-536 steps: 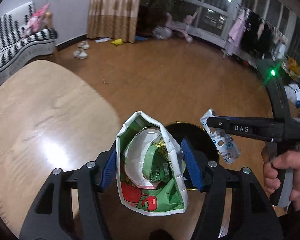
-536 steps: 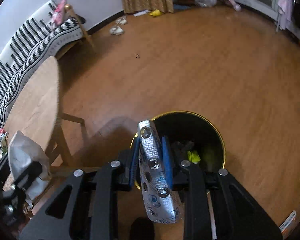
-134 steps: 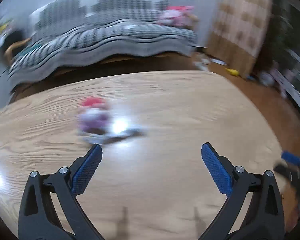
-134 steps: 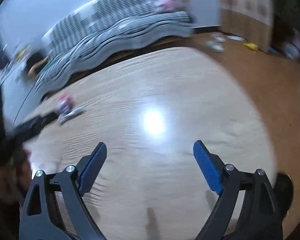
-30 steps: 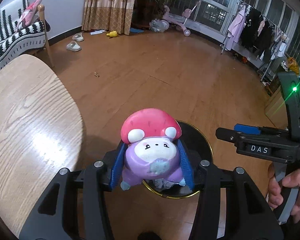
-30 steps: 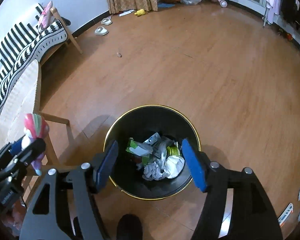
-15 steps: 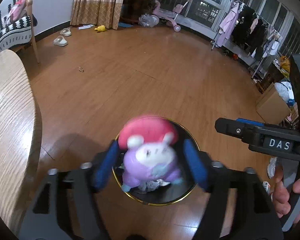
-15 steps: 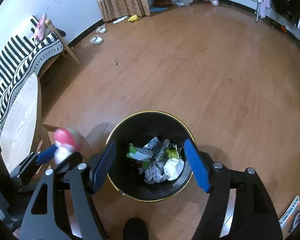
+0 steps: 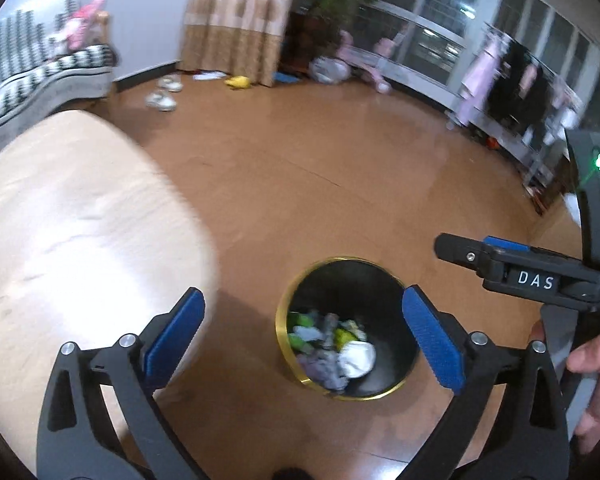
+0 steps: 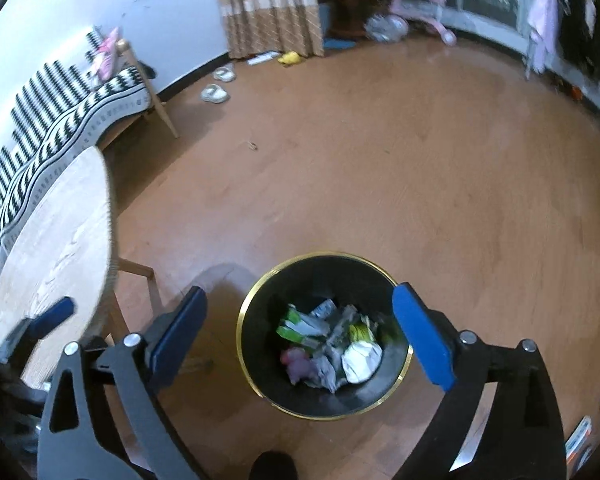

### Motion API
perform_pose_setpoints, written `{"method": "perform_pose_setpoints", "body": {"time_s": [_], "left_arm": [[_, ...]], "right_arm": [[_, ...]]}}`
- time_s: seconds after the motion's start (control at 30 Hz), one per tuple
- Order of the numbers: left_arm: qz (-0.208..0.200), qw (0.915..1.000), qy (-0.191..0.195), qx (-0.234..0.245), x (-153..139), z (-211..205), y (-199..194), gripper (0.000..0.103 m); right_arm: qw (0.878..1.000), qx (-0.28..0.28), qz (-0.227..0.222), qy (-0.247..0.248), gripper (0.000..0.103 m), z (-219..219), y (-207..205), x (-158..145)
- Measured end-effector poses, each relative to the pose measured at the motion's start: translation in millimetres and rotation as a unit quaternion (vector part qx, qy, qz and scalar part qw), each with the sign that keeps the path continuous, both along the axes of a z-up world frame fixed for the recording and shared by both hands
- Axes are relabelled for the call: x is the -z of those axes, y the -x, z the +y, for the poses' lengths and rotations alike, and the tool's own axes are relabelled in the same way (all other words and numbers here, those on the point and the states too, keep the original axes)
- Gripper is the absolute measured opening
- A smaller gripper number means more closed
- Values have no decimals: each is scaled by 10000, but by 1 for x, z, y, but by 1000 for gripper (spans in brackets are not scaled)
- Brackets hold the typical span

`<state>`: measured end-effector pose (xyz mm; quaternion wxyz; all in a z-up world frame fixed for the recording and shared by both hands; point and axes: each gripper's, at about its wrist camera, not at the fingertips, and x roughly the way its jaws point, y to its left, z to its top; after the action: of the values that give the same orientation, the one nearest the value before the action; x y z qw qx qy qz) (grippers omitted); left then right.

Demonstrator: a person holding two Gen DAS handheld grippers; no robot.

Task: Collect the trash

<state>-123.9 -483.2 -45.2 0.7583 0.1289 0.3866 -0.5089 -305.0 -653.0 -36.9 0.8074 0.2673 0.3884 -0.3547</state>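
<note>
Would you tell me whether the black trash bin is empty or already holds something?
Not empty: the trash bin holds crumpled wrappers and paper across its bottom, well below the gold rim.

— Bins? Counters?
— One black bin, gold-rimmed. One wooden counter.
— Grippers?
— Two: left gripper, right gripper, both spread wide.
— Slippers by the curtain?
— Two slippers.

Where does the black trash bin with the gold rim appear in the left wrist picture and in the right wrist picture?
Left wrist: the trash bin stands on the floor at lower centre, between the open fingers of the left gripper.
Right wrist: the trash bin is at lower centre, between the open fingers of the right gripper.
Shared landmark: the curtain at the far wall.
</note>
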Motion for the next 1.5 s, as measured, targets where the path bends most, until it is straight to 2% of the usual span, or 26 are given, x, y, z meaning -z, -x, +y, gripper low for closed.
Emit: {"method": "perform_pose_setpoints", "body": {"time_s": [0.17,0.37,0.47,0.6,0.67,0.73,0.83,0.97,1.07,1.2,1.5], "left_arm": [[-241,9959,-2,-866,-30,77,-53,96],[-409,9759,-18,-2143,-58,200,-116,96],[-488,9598,-21,-2765,-68,266,-139,96],[-470,9343,-101,-3533,-69,351,-159,96],[-450,9257,-126,-3754,-68,380,-162,96],[-488,9123,-208,-4061,-66,416,-166,96],[-559,8968,-323,-4376,-63,455,-166,96],[-434,8792,-320,-4734,-56,504,-174,96],[-415,8739,-345,-4831,-53,520,-181,96],[-427,8772,-400,-4766,-48,526,-191,96],[-448,8833,-467,-4643,-39,530,-200,96]], "right_arm": [[9979,-611,-138,141,91,41,-60,-21],[9864,-1595,-271,303,92,123,-146,-45],[9776,-2042,-349,362,92,171,-186,-54],[9635,-2619,-394,393,92,234,-236,-61],[9543,-2938,-396,389,92,274,-260,-62],[9461,-3194,-400,366,92,306,-278,-62],[9298,-3637,-369,429,92,361,-305,-60],[9183,-3920,-261,487,93,408,-327,-51],[9156,-3984,-181,502,93,424,-337,-44],[9151,-3993,-100,556,93,432,-347,-35],[9179,-3928,-29,567,93,421,-355,-28]]}}
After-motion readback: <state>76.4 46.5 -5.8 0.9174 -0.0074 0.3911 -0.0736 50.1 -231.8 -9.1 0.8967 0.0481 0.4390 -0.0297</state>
